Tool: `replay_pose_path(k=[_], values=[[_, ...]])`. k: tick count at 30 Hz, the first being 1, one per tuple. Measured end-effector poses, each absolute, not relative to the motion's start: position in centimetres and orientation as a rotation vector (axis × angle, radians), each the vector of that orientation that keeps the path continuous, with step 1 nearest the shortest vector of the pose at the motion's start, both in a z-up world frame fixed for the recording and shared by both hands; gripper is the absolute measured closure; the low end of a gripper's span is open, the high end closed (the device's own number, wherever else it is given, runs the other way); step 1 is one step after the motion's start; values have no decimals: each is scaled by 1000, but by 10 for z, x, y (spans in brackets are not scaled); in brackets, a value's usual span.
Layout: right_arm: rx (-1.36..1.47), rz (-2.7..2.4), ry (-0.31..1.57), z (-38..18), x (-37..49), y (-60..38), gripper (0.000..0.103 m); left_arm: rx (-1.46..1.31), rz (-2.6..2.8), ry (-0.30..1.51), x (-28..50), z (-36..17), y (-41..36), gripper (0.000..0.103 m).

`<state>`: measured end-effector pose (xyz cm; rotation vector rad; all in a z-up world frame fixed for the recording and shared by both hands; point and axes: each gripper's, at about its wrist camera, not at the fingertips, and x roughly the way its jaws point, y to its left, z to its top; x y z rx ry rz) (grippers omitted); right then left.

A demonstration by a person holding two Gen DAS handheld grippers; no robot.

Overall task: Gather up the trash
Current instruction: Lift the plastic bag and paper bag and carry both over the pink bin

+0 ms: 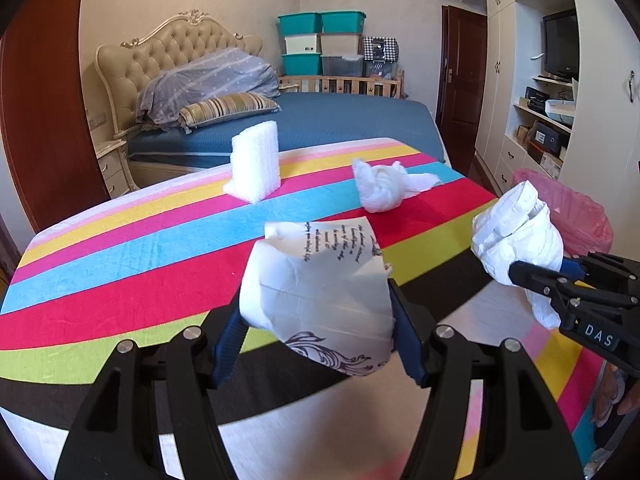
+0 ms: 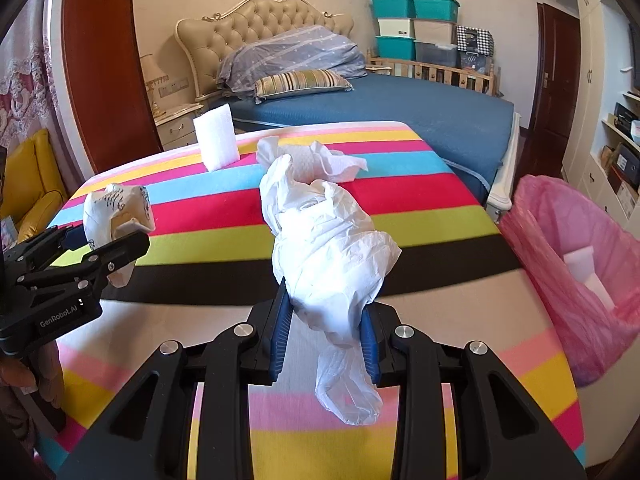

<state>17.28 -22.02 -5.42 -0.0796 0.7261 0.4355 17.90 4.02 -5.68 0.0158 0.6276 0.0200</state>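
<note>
Rainbow-striped cloth covers the table (image 1: 120, 264), and two pieces of trash are held above it. A crumpled printed paper (image 1: 320, 300) — white, with black script and a floral flourish — is pinched between the blue pads of the left gripper (image 1: 316, 344); its jaws are pressed against both sides of the paper. A scrunched white plastic bag (image 2: 328, 264) is clamped by the right gripper (image 2: 326, 332), with one loose end hanging below the jaws and the rest bulging up above them.

Farther back on the cloth, a white foam block (image 1: 256, 168) is seen standing upright, and a crumpled paper towel (image 1: 384, 186) lies well to its right, apart from it.

A bin lined with a pink bag (image 2: 560, 256) is placed just beside the table's right edge — a white scrap (image 2: 588, 276) is already seen inside it. A bed with a blue cover (image 2: 400, 108) is visible behind the table.
</note>
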Motion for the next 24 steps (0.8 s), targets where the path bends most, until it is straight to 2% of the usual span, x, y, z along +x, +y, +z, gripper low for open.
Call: replay_pose_path(k=[24], values=[[-76,387,661,-46,140,-236,72,45,-6,524,149,-49,15,40]])
